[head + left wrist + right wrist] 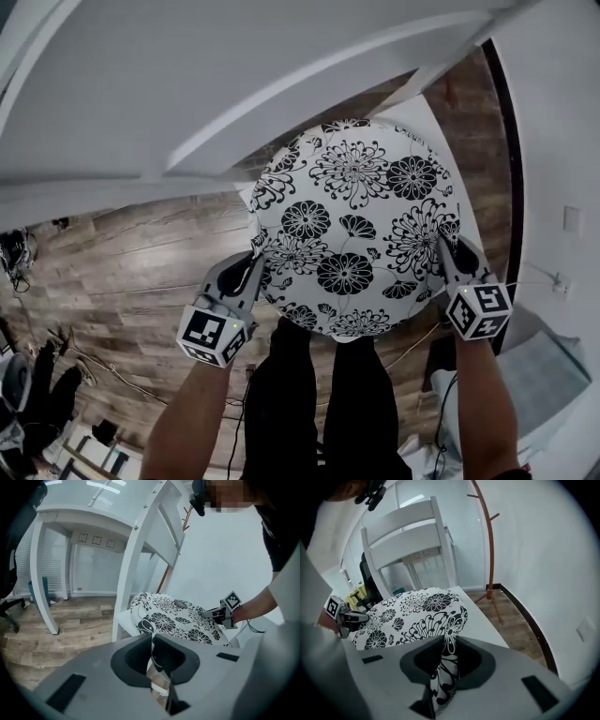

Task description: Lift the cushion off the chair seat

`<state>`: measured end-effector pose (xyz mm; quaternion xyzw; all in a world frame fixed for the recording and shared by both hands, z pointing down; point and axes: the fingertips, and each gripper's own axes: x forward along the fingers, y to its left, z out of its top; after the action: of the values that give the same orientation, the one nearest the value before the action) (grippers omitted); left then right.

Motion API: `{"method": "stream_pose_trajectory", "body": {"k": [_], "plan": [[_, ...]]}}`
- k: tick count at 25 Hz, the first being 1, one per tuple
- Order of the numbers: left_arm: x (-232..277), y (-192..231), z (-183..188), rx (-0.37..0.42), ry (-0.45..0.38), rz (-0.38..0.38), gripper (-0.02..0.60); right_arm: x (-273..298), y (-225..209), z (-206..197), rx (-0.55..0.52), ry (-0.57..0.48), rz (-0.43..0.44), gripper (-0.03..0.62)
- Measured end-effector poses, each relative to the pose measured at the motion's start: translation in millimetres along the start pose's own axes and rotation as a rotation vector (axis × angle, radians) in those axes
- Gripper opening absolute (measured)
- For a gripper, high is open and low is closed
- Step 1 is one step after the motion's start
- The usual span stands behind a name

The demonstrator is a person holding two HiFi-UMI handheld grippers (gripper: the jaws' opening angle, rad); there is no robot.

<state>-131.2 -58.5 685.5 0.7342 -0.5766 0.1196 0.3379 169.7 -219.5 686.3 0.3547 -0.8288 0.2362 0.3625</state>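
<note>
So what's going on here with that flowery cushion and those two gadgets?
A person holds a gripper in each hand and grips the round floral cushion at opposite edges. The left gripper has its jaws closed on the cushion's left rim, and the right gripper has its jaws closed on the right rim. The cushion looks to be lying on the seat of the white chair, not yet lifted clear.

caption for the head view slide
The left claw and right claw grip opposite edges of the floral cushion on the white chair.
</note>
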Motion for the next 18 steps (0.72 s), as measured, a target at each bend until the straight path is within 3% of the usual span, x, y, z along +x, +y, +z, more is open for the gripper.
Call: {"method": "stream_pose_trajectory", "body": {"k": [10, 18], "plan": [[-10, -10, 15, 0.017, -0.017, 0.001, 0.017, -14, 7, 12, -0.029, -0.022, 0.006, 0.069], [-5, -9, 5, 0.053, 0.001, 0.023, 0.017, -2, 2, 1, 0.001, -0.058, 0.033, 0.069]]}}
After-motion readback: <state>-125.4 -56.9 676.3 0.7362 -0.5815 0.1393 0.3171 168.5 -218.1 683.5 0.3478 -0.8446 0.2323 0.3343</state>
